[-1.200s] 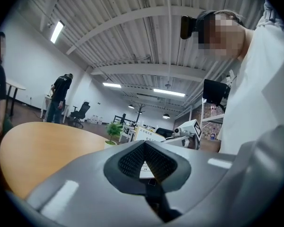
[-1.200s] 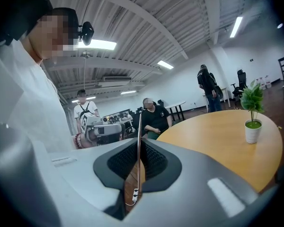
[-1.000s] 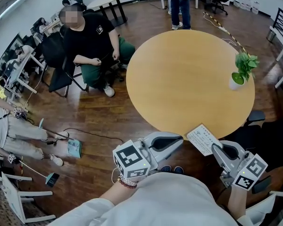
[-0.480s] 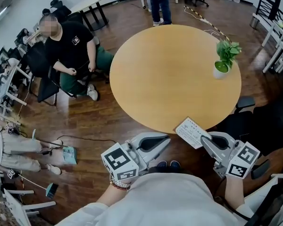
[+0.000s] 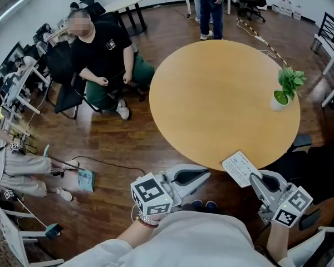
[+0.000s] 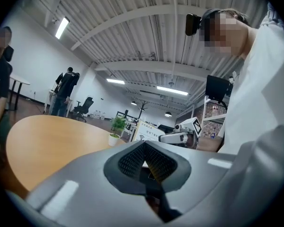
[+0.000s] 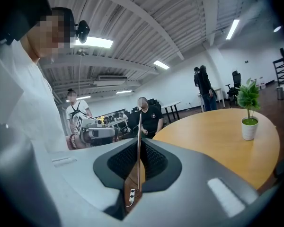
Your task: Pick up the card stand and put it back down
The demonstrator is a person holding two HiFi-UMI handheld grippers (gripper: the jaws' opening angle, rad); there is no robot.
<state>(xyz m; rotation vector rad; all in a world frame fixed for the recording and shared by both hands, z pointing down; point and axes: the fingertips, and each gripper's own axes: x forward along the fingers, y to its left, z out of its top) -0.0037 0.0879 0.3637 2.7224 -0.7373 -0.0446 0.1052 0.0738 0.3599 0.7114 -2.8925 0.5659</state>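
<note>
Both jaws are clenched: the right gripper (image 5: 258, 178) pinches the card stand (image 5: 240, 168) edge-on, just above the surface's (image 5: 211, 93) near rim; the left gripper (image 5: 201, 175) grips nothing.

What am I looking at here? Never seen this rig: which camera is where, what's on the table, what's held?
There is no robot: a person holds a two-jaw gripper in each hand. The head view comes from a camera on the person's head, looking steeply down. The other two cameras ride on the grippers and look along their jaws. The round wooden table carries a small potted plant. The right gripper is shut on the card stand, a thin printed sheet, at the table's near edge. That gripper's own view shows the sheet edge-on between its pads. The left gripper is shut and empty, just off the table's edge.
</note>
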